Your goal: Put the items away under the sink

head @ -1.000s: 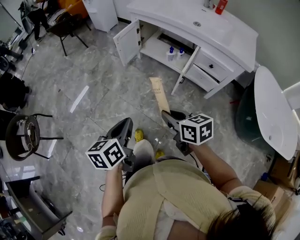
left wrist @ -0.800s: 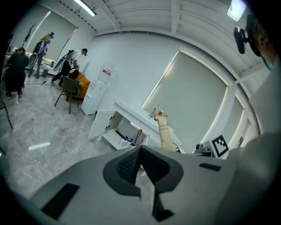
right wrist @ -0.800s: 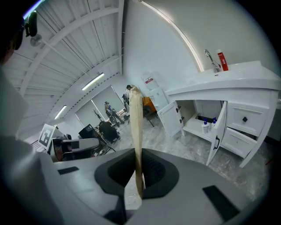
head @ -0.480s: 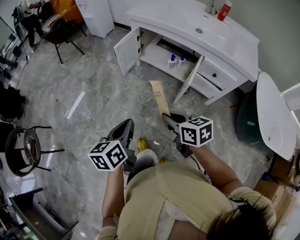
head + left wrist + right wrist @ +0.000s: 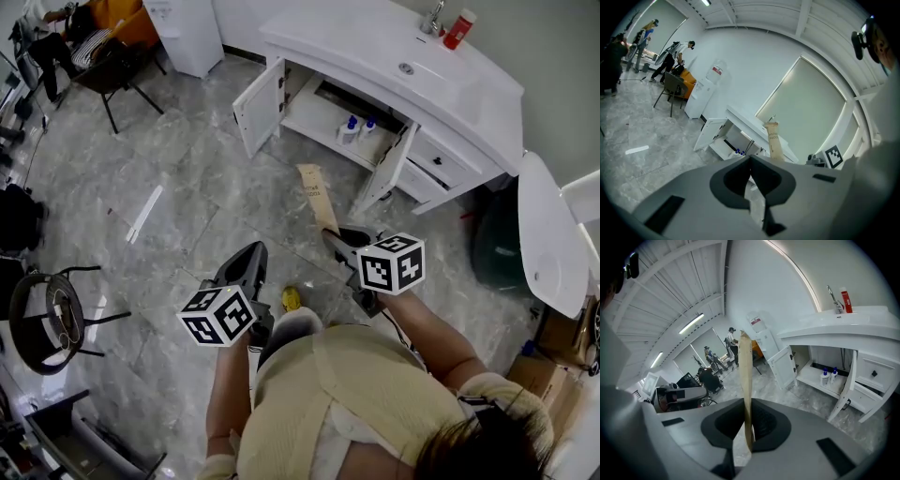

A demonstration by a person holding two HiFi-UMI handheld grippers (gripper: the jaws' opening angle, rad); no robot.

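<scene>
In the head view my right gripper [image 5: 339, 234] is shut on the near end of a long tan cardboard box [image 5: 317, 195] that sticks out toward the white sink cabinet [image 5: 427, 103]. In the right gripper view the box [image 5: 746, 376] stands edge-on, pinched between the jaws. Both cabinet doors [image 5: 259, 105] hang open. Two small blue-capped bottles [image 5: 349, 129] stand on the shelf inside. My left gripper [image 5: 249, 253] is held beside the right one, shut with nothing in it. The left gripper view shows its tips meeting, and beyond them the tan box [image 5: 774, 140].
A red bottle [image 5: 457, 28] stands by the tap on the sink top. A white oval fixture [image 5: 548, 234] and cardboard boxes [image 5: 546, 377] are at the right. Chairs [image 5: 56, 309] and a water dispenser [image 5: 192, 33] stand at the left. A white strip [image 5: 142, 214] lies on the floor.
Both grippers and the person have moved across the floor toward the sink cabinet, which now lies closer in the head view. The box stays clamped in the right gripper.
</scene>
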